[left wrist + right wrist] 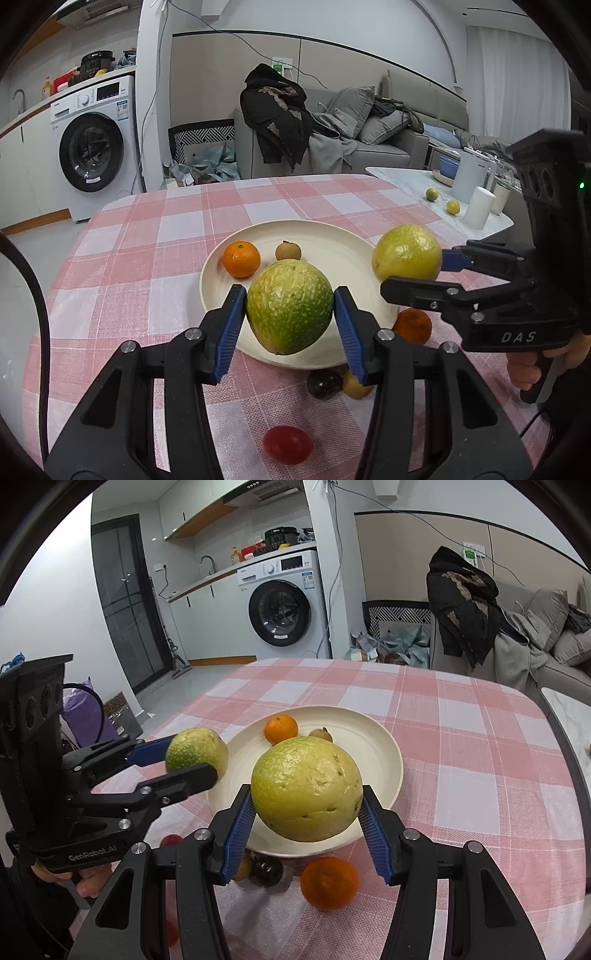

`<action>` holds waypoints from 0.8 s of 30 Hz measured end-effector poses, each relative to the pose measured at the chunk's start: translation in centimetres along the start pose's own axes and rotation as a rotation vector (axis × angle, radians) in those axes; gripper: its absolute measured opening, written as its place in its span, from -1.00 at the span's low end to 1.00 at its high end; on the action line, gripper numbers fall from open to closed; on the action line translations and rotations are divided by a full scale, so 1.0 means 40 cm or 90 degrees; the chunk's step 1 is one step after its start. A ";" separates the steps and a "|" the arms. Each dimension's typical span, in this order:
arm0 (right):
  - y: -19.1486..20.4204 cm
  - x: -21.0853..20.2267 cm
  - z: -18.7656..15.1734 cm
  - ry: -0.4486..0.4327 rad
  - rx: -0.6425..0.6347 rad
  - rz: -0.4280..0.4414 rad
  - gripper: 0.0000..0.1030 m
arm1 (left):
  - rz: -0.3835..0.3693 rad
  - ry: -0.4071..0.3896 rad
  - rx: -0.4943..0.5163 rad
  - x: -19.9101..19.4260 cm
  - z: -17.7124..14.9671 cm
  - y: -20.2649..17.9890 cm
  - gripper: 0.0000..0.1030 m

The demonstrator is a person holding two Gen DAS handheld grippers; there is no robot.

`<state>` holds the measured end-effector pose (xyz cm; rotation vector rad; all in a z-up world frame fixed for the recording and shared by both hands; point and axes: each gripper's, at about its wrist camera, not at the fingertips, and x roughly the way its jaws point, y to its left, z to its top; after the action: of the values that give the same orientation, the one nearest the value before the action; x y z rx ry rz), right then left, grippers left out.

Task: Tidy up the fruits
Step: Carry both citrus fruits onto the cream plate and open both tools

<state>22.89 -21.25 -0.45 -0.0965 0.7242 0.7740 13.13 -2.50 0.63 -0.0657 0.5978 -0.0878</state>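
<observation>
While the left gripper (290,314) holds a mottled green round fruit (289,307) between its jaws above the near rim of the cream round plate (332,247), a small orange mandarin (241,259) and a tiny brown longan (288,251) lie on that plate. Farther right, the right gripper (306,814) has its jaws closed on a yellow-green round fruit (306,799) over the plate's edge. On the pink checked table (147,258), a second orange mandarin (329,883), a dark round fruit (266,872) and a red fruit (287,444) sit near the plate.

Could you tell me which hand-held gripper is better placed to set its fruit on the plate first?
Left, probably: its green fruit already hangs over the plate, while the right's yellow fruit sits at the rim.
</observation>
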 end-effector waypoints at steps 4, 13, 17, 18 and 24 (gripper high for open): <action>-0.015 0.032 -0.012 0.015 0.015 -0.004 0.10 | 0.002 0.011 -0.005 0.025 -0.006 0.017 -0.11; -0.028 0.059 -0.028 0.029 0.019 -0.011 0.11 | 0.018 0.022 0.016 0.053 -0.023 0.012 -0.10; -0.024 0.067 -0.033 0.034 0.013 -0.011 0.11 | 0.019 0.029 0.025 0.062 -0.026 0.004 -0.10; -0.023 0.068 -0.033 0.036 0.014 -0.009 0.11 | 0.017 0.029 0.024 0.064 -0.026 0.004 -0.10; -0.018 0.072 -0.035 0.037 0.010 -0.011 0.11 | 0.015 0.021 0.024 0.064 -0.029 0.007 -0.10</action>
<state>23.99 -20.50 -3.46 -0.1101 0.7832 0.7518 14.59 -2.53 -1.77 -0.0210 0.6289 -0.0779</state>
